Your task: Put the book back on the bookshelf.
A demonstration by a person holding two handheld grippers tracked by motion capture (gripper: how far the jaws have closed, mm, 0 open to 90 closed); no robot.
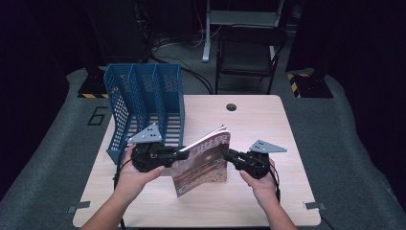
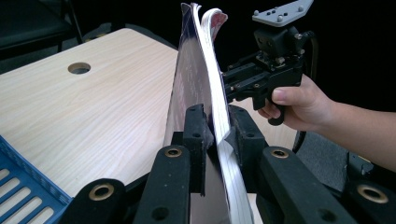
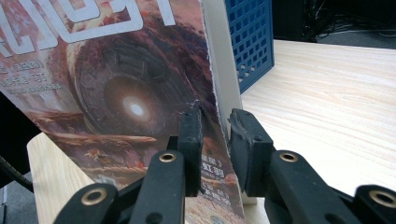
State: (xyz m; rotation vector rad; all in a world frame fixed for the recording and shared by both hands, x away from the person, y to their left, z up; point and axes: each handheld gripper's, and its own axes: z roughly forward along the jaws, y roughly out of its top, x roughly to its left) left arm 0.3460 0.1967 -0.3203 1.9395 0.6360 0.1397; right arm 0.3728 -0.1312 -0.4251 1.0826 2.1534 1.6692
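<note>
- Magazine [image 1: 203, 163] stands upright on your table [image 1: 268, 124], just right of the blue rack [image 1: 143, 103]; reddish glossy cover, white title.
- Your left gripper [image 2: 215, 133] pinches its edge.
- Your right gripper [image 3: 215, 135] straddles the opposite edge, jaws slightly apart.

Standing on edge on the table [image 1: 268, 120], near the middle toward the front edge: a magazine [image 1: 203, 163]. Just left of it, the left gripper [image 1: 183, 154], jaws astride the magazine's left edge. Just right of it, the right gripper [image 1: 229, 154], jaws astride the right edge. Behind and left of the magazine, by the table's left edge and reaching toward the back left corner: a file rack [image 1: 143, 103]. Near the back edge, about midway: a round hole [image 1: 231, 107]. Behind the table, on the floor: a chair [image 1: 249, 52].
</note>
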